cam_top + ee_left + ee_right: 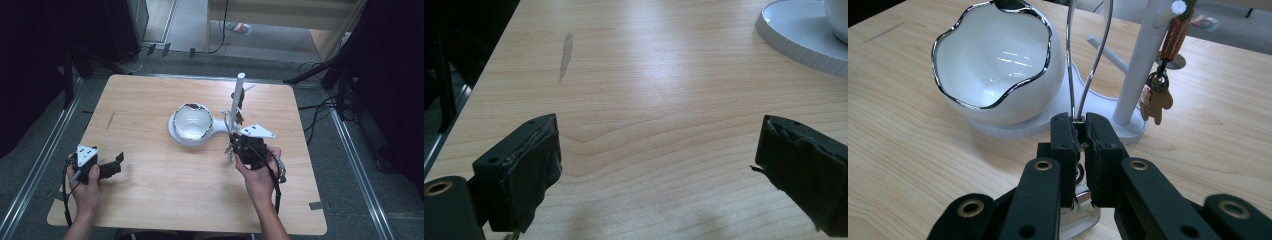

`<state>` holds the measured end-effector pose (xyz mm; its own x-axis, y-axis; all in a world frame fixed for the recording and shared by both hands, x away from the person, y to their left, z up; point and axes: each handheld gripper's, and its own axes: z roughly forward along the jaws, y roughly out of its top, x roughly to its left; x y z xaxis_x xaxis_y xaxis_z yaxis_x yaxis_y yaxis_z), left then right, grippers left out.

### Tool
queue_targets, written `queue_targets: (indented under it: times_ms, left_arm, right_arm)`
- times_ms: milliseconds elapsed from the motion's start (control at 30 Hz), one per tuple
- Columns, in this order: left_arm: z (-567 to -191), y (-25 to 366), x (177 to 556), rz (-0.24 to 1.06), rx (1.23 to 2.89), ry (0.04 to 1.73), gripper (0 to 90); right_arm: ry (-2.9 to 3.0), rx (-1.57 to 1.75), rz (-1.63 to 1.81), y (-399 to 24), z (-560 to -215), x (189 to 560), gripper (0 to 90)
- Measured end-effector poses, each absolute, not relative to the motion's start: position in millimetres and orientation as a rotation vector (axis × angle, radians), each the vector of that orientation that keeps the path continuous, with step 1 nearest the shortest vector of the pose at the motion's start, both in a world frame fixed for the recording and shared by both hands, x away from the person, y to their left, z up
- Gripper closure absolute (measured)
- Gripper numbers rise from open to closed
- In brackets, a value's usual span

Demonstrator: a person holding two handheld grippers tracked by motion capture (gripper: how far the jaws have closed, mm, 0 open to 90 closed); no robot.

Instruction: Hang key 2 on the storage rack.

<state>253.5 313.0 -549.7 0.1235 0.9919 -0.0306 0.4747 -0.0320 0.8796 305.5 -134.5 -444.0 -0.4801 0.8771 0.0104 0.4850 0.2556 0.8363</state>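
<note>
The bench [165,200] is a pale wooden top, bare on its near half. Toward the middle sits a white stand [220,125] with a flat round base, and on that base rests a white bowl [192,122] with a wavy silver rim. From the right end of the base a white post [236,102] rises, with short pegs near its top. A small keychain with a gingerbread-shaped charm [1157,102] hangs from 1 peg, just beside the post.

The left gripper [107,167] rests low at the near left of the bench, well apart from the stand, its jaws spread wide with nothing between them.

The right gripper [1082,142] is just near of the post, its 2 jaws pressed together and pinching a thin chrome wire loop [1088,65]. The loop rises from the pads up past the bowl's right side; its top is out of frame, and a chrome part hangs below the pads, so I cannot tell what the whole object is.

My guess is the wire piece is meant for a peg on the post. To do that well, keep the pinch firm so the slick wire cannot swivel, lift it upright, clear the bowl's rim and the hanging charm, then lower the loop over a free peg before loosening. The left gripper could steady the base if the stand tips.
</note>
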Motion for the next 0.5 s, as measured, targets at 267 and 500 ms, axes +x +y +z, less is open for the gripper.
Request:
queue_targets:
  times_ms: [267, 500]
  left_arm:
    - [-550, 313, 253, 0.836, 1.622, 1.458, 4.7]
    - [-550, 313, 254, 0.839, 1.621, 1.459, 4.9]
  right_arm:
    - [2.034, 1.234, 1.143, -138, -437, 303, 84.7]
    - [2.001, 1.239, 1.149, -144, -433, 303, 84.7]
